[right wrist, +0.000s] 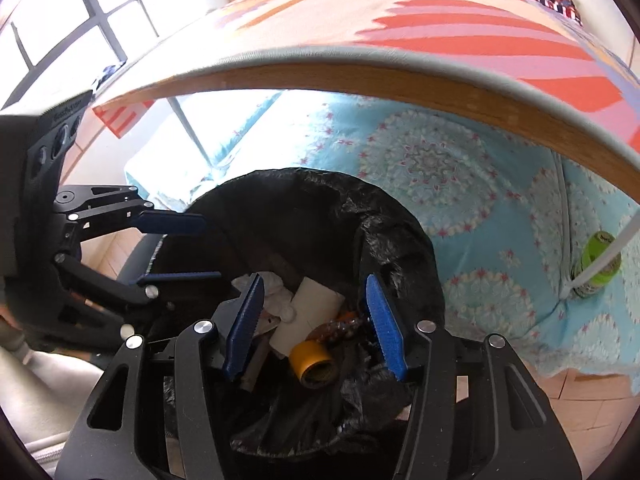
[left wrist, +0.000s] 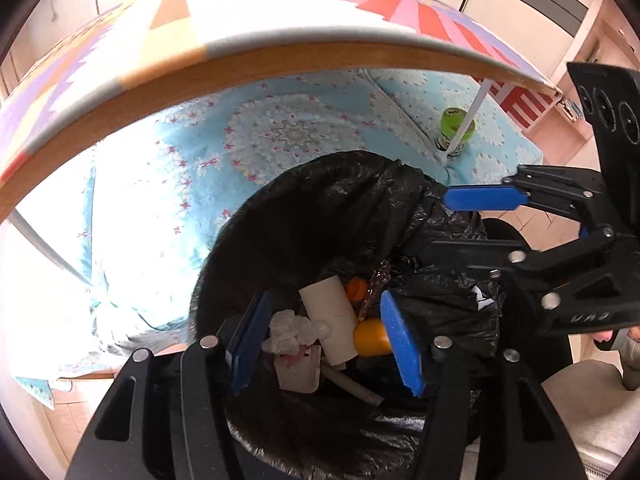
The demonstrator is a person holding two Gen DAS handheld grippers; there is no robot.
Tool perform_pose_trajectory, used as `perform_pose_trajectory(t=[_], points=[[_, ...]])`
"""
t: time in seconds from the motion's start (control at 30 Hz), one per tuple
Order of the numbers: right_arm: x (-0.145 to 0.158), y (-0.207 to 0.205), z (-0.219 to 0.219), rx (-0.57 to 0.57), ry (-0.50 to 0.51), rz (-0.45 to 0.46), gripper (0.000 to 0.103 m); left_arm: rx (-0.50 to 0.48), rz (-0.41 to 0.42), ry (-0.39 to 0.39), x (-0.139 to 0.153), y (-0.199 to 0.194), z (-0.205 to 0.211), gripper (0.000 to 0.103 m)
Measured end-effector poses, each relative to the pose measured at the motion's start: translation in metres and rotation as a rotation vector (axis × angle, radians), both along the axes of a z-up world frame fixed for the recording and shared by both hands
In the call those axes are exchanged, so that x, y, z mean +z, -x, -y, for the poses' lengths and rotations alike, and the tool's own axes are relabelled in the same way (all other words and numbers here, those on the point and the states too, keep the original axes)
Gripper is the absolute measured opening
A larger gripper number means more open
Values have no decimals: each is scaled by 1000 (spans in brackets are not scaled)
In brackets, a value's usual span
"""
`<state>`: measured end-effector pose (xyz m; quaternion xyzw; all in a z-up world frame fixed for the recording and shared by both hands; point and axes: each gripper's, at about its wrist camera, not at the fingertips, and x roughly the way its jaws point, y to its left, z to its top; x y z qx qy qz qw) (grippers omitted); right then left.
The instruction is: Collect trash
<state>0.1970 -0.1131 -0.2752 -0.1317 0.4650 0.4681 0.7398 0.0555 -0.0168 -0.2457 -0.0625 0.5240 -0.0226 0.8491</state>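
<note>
A round bin lined with a black bag (left wrist: 320,176) (right wrist: 320,188) stands on the floor below both grippers. Inside it lie a white cardboard tube (left wrist: 330,316) (right wrist: 308,312), crumpled tissue (left wrist: 292,330) (right wrist: 276,288), a yellow tape roll (left wrist: 370,338) (right wrist: 314,364), an orange cap (left wrist: 357,289) and a brown wrapper (right wrist: 338,330). My left gripper (left wrist: 325,298) (right wrist: 212,248) hangs open over the bin's mouth with nothing between its blue pads. My right gripper (right wrist: 315,280) (left wrist: 438,224) is open beside it, also holding nothing. A green bottle (left wrist: 454,128) (right wrist: 596,264) stands on the rug beyond the bin.
A table with a wooden edge and patterned cloth (left wrist: 280,60) (right wrist: 360,76) overhangs the far side of the bin. A light blue patterned rug (left wrist: 280,128) (right wrist: 440,160) covers the floor under it. A thin white table leg (left wrist: 472,116) rises in front of the green bottle.
</note>
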Motion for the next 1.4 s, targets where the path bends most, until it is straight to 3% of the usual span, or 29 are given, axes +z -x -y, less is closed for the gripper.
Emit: perform_pose_trajectory(t=[0.37,0.47,0.7,1.4], points=[[40,12,27,22,-33,-34,53,-24,72,36,49,29,-2,55],[51,21,33,43,-31,-25,54,-47,92,38,61,36,6,67],[72,37,41,75,-17,7,61,-77,120,72,82,50,14,82],[78,55,49,93,3,-34,64,-73,117,76,94,64,22,82]])
